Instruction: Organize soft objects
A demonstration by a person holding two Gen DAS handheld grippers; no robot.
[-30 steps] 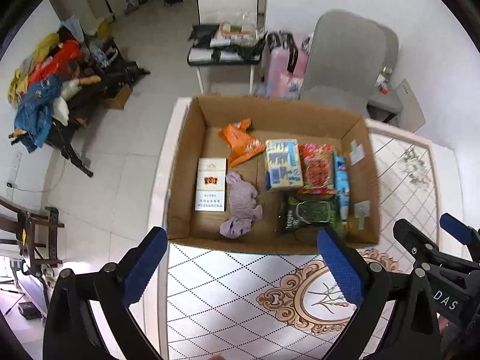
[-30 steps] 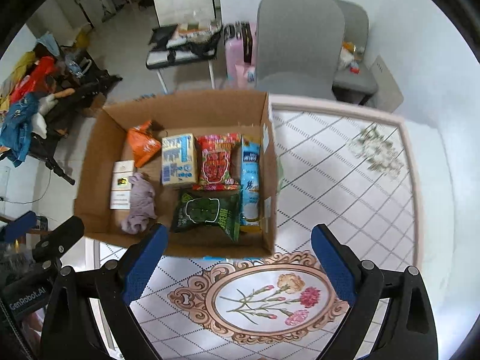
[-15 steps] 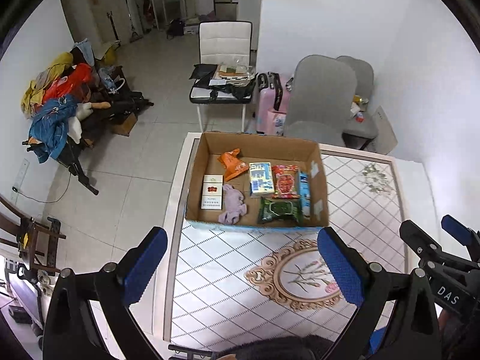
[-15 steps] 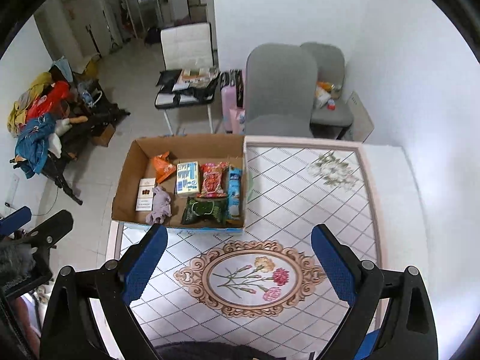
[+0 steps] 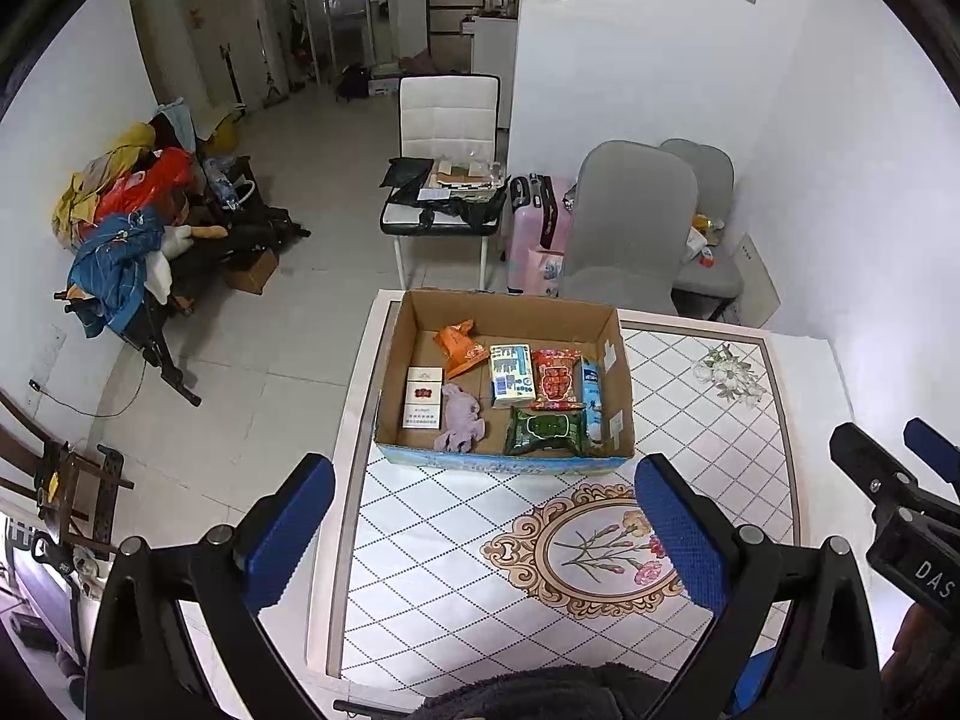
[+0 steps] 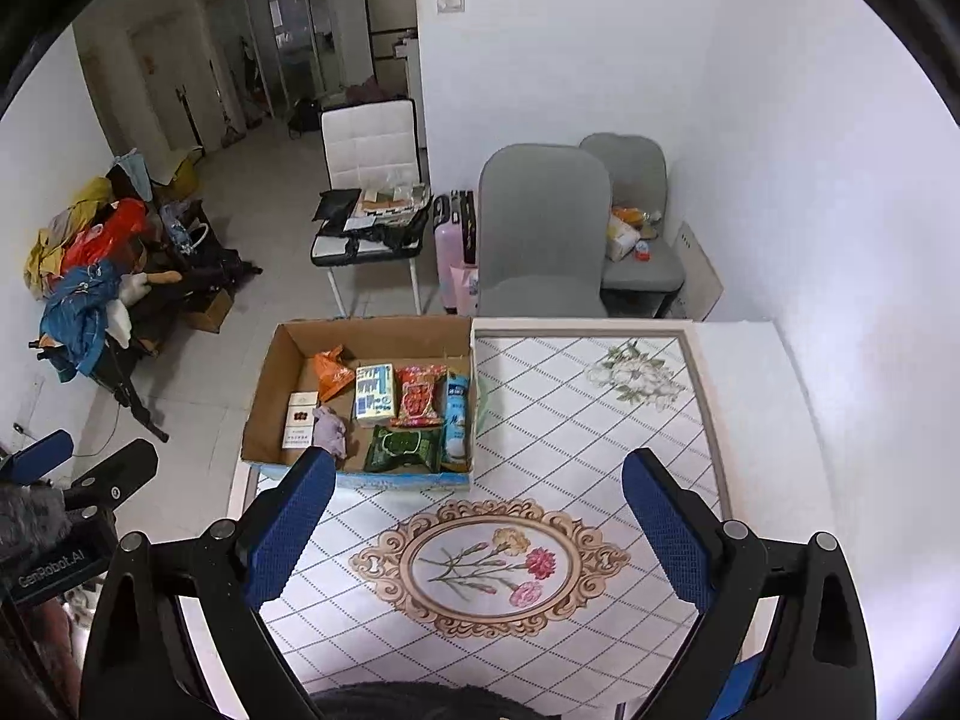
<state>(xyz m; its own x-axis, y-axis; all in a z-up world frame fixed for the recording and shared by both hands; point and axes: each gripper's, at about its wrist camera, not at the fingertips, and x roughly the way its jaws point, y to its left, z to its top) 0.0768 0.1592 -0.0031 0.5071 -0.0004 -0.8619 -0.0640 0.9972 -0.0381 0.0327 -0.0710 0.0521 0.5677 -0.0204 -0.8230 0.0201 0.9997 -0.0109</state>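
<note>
An open cardboard box (image 5: 624, 360) (image 6: 264, 396) sits at the far left corner of the patterned table (image 5: 456, 564) (image 6: 600, 420). Inside lie a lilac cloth (image 5: 459, 417) (image 6: 330, 427), an orange packet (image 5: 459, 348) (image 6: 333, 372), a white-and-red carton (image 5: 423, 405) (image 6: 300, 419), a blue-yellow pack (image 5: 510, 375) (image 6: 374, 393), a red snack bag (image 5: 555, 381) (image 6: 420, 397), a green pouch (image 5: 546, 432) (image 6: 399, 449) and a light-blue pack (image 5: 591, 396) (image 6: 456, 420). My left gripper (image 5: 480, 531) and right gripper (image 6: 477, 525) hover high above the table's near side, both open and holding nothing.
Two grey chairs (image 5: 624, 228) (image 6: 540, 228) stand behind the table. A white chair (image 5: 447, 180) carries papers and a pink suitcase (image 5: 534, 228) leans beside it. Clothes are piled on a rack (image 5: 120, 228) at the left. A white wall runs along the right.
Both grippers have risen and pulled back from the box, so it looks much smaller and more of the room shows. The box contents have not moved.
</note>
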